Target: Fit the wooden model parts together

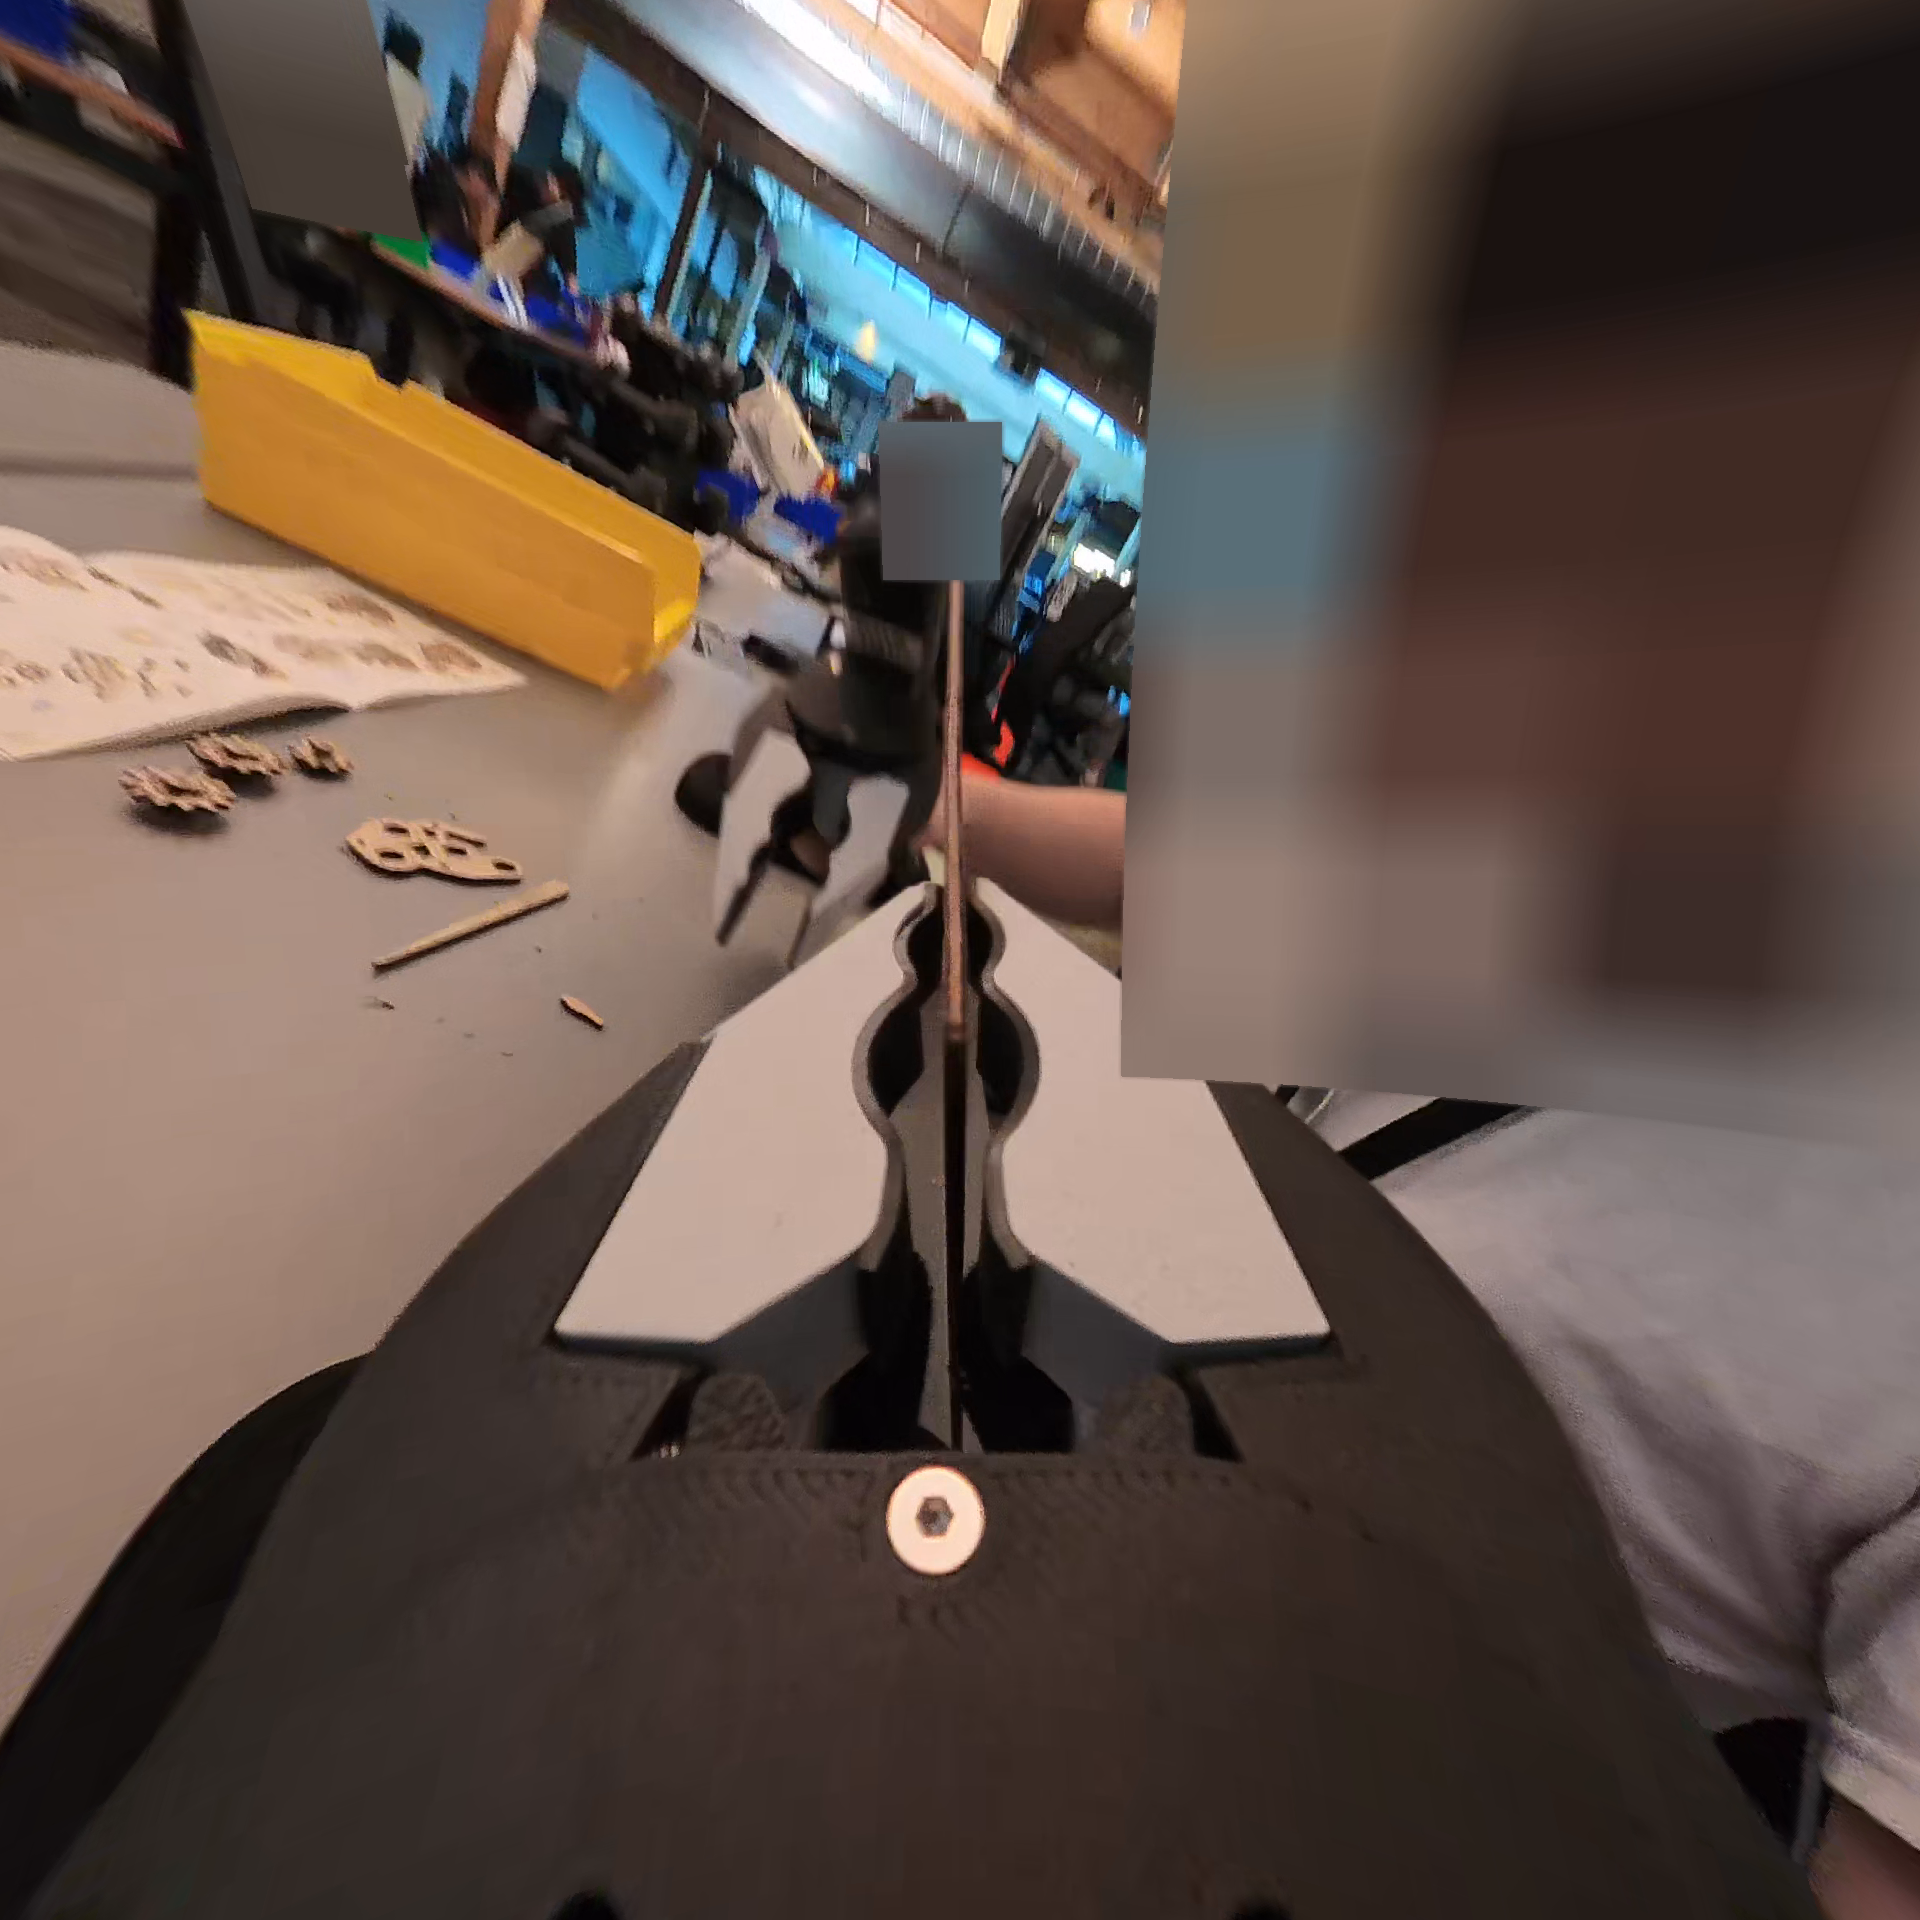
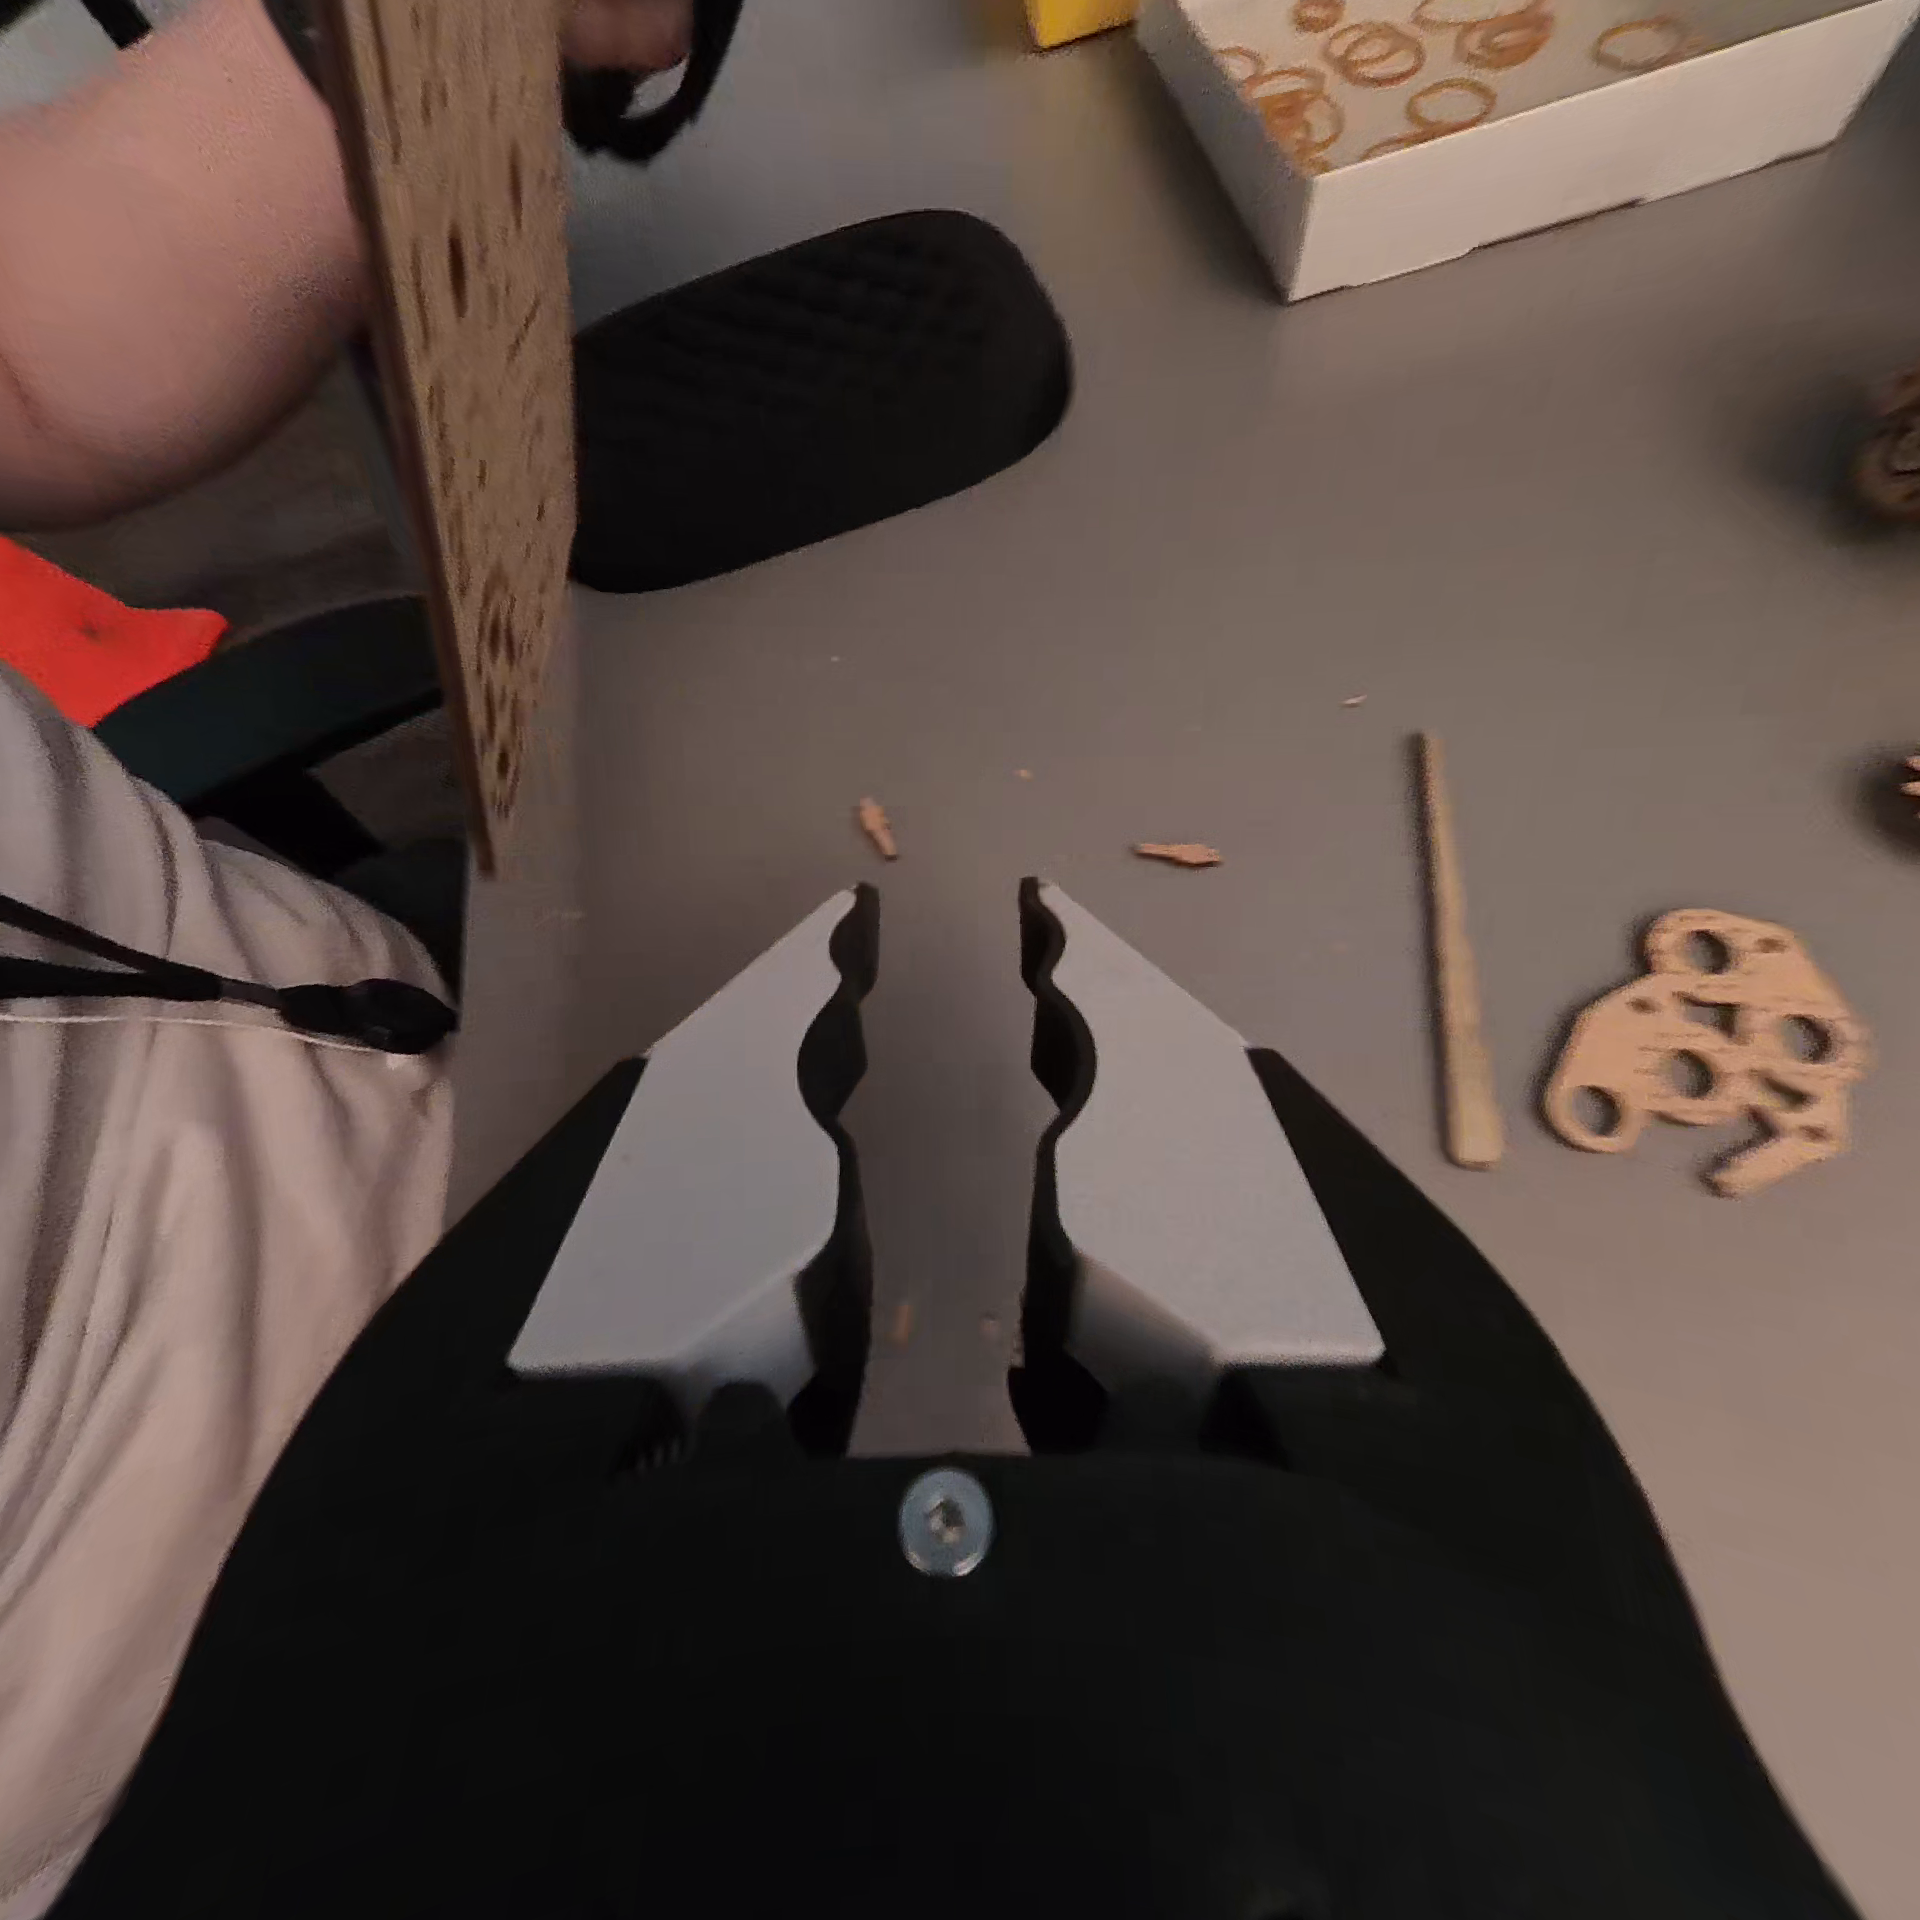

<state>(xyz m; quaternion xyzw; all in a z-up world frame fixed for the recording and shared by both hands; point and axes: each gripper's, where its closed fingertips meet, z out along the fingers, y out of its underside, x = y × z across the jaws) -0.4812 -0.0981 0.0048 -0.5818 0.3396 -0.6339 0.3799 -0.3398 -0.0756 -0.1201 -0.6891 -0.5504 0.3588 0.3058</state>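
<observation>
L tool (image 1: 951,914) pinches thin perforated wooden sheet (image 1: 954,748) edge-on; R tool (image 2: 948,904) spread, empty, over grey tabletop (image 2: 1247,582).

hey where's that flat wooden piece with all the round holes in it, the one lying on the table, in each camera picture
Left wrist view: the flat pale wooden piece with round holes lies on the grey table, left of centre.
Right wrist view: it lies at the right edge, right of the open right gripper.
Shared landmark: the thin wooden stick lying just beside it in both.
</observation>
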